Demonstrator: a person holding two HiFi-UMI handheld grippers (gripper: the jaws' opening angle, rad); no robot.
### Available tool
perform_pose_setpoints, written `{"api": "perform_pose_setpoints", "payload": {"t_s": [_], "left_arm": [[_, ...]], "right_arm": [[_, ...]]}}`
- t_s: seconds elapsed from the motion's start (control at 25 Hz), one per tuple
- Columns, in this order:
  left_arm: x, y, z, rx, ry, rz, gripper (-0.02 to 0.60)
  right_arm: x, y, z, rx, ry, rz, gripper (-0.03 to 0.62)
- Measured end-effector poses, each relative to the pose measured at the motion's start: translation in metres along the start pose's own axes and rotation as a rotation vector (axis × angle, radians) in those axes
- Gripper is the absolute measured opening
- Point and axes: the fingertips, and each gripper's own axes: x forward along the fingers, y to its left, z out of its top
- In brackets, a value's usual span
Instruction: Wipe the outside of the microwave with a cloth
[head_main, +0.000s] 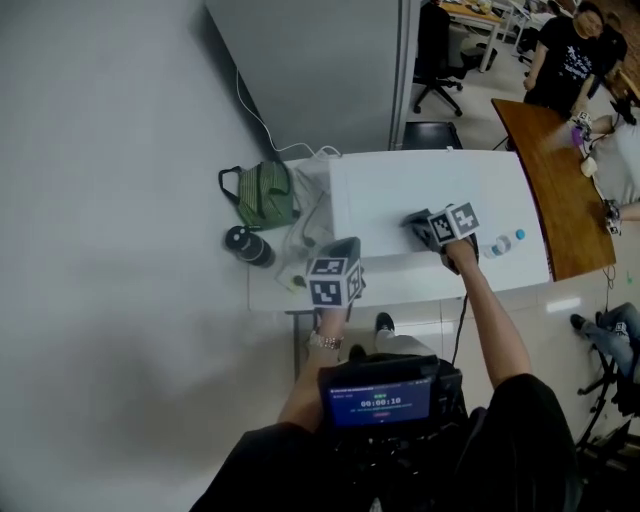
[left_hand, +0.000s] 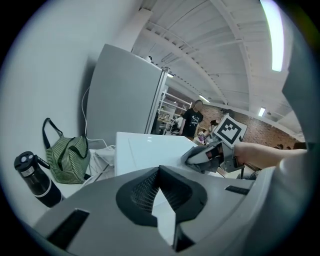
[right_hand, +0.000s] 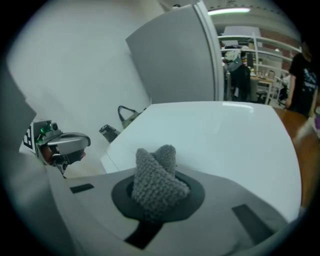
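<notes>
Knitted grey wool cloth (right_hand: 156, 182) bunches into a soft peak, clenched in the right claw (right_hand: 159, 156) over the smooth, flat top of the boxy white microwave (right_hand: 220, 135). Left claw (left_hand: 160, 172) is pinched together on nothing, near the microwave's front corner on the white bench (head_main: 268, 292).

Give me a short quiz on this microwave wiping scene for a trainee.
1. Multiple choice: what does the right gripper hold? A) a sponge B) a cloth C) nothing
2. True or false: the green bag sits on top of the microwave.
3. Fill in: the cloth is over the microwave's ____ side.

Key: 1 B; 2 false, the bag is beside the microwave; 3 top.
</notes>
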Motion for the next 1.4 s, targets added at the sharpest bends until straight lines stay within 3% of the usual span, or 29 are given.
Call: {"api": "perform_pose_setpoints", "payload": {"t_s": [0.16,0.36,0.64,0.84,0.92,1.12,1.4], "left_arm": [[0.010,-0.022,-0.002,0.020,0.020,-0.050,0.000],[0.008,-0.022,-0.001,0.025,0.018,-0.051,0.000],[-0.017,-0.007,0.000,0.031,0.004,-0.017,0.000],[-0.042,-0.003,-0.017,0.014,0.013,-0.008,0.000],[-0.049,-0.008,-0.030,0.005,0.028,-0.013,0.000],[-0.049,-0.037,-0.066,0.023,0.106,-0.054,0.000],[-0.045,-0.054,-0.066,0.051,0.114,-0.044,0.000]], "right_arm": [[-0.048,-0.061,-0.026,0.107,-0.057,-0.060,0.015],[-0.084,-0.111,-0.048,0.176,-0.087,-0.133,0.015],[-0.093,-0.126,-0.055,0.192,-0.109,-0.235,0.015],[-0.104,-0.136,-0.072,0.252,-0.106,-0.380,0.015],[-0.109,-0.122,-0.080,0.268,-0.119,-0.406,0.015],[-0.075,-0.023,-0.088,0.185,-0.169,-0.312,0.016],[-0.021,0.083,-0.079,0.014,-0.218,-0.189,0.015]]}}
